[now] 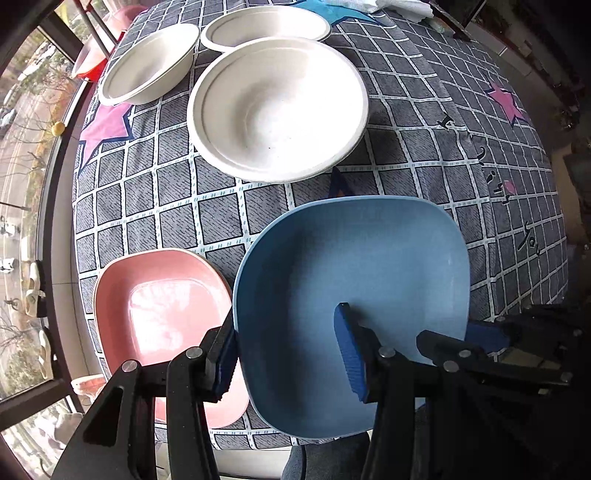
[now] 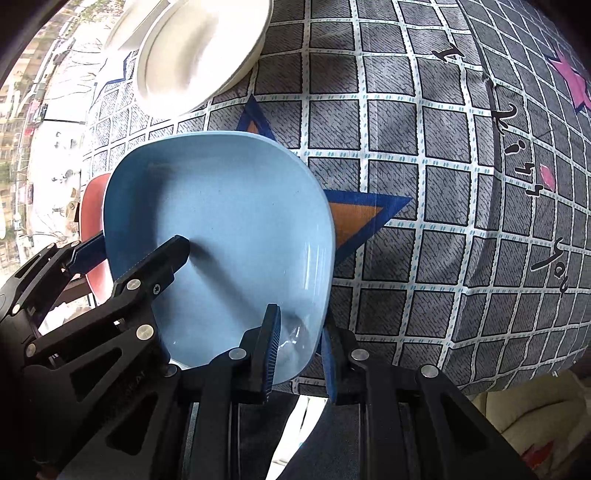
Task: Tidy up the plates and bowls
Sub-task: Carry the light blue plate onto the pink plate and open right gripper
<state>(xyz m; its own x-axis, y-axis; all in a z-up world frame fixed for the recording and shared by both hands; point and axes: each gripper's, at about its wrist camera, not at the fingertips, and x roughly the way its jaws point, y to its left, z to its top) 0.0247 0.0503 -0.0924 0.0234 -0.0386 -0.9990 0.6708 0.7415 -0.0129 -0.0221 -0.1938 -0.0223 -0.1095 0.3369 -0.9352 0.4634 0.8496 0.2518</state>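
Observation:
A blue square plate [image 1: 351, 266] hangs tilted over the checked tablecloth, held from two sides. My left gripper [image 1: 288, 360] is shut on its left wall, one pad outside the rim and one inside the plate. My right gripper [image 2: 299, 356] is shut on the plate's [image 2: 221, 221] right rim; one of its fingers [image 1: 487, 334] shows at the plate's right edge in the left wrist view. A pink square plate [image 1: 159, 314] lies on the table just left of the blue one. Beyond them sit a large white bowl [image 1: 277, 107], a smaller white bowl [image 1: 147, 66] and a white plate [image 1: 266, 26].
The tablecloth [image 1: 424, 155] carries star prints, with the table's near edge just below the plates. A window runs along the left side, with a red basin [image 1: 88, 62] beside the table there. White cloth [image 1: 388, 5] lies at the far edge.

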